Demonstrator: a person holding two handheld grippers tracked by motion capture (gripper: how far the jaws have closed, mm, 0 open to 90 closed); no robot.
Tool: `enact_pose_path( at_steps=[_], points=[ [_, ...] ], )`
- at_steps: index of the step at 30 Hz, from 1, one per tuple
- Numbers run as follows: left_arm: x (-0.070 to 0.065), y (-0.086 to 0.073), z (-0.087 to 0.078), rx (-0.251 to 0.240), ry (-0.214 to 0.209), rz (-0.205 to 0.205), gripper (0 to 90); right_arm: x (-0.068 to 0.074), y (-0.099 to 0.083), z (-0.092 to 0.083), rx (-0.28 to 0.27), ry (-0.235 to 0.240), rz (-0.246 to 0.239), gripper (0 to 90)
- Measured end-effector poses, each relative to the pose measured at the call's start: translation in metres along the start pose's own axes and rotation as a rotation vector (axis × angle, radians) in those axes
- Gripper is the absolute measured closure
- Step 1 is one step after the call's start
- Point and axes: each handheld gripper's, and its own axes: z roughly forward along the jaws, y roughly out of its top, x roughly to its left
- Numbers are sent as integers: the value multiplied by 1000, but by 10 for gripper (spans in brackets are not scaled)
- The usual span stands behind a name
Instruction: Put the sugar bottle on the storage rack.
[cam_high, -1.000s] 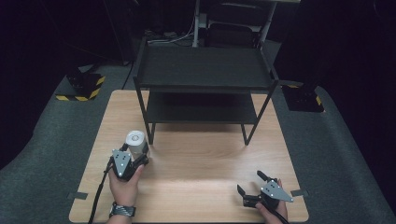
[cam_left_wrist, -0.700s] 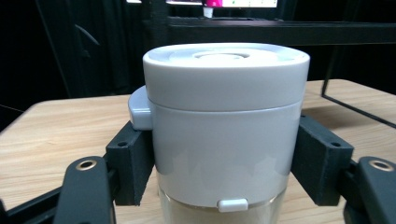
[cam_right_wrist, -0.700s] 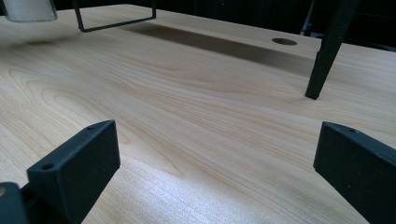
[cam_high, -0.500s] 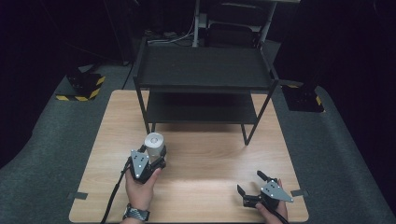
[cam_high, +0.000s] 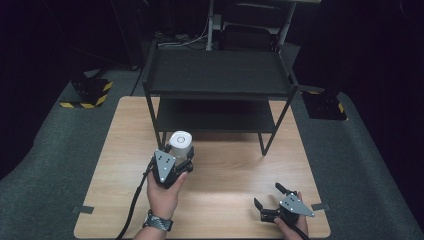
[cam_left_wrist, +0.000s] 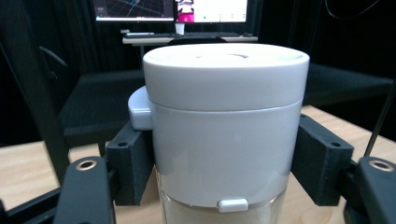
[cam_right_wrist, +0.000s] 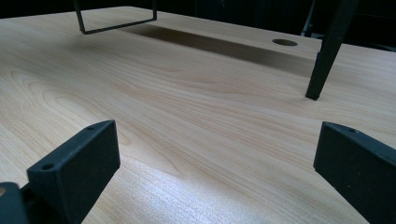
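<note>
The left gripper (cam_high: 176, 159) carries the white lidded jar (cam_high: 180, 141) away from the near-left part of the wooden table (cam_high: 230, 170) — it now sits further right and further from the person, and higher in the high view than a second ago. The jar, clamped between the jaws throughout, moves with it: before, it stood out in the open to the left of the black two-tier rack (cam_high: 217, 87); now it is just in front of the rack's front-left leg (cam_high: 154, 129), near the lower shelf. The left hand (cam_high: 162, 192) and forearm reach further in over the tabletop — the trailing cable follows.
</note>
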Motion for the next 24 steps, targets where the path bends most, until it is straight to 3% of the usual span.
enact_pose_path(
  at_steps=[12, 24],
  points=[
    [-9, 45, 29, -33, -8, 16, 307, -1, -1, 0, -4, 1, 7, 0],
    [-13, 62, 58, -25, 9, 10, 307, -2, -2, -1, -8, 4, 13, 0]
  ],
)
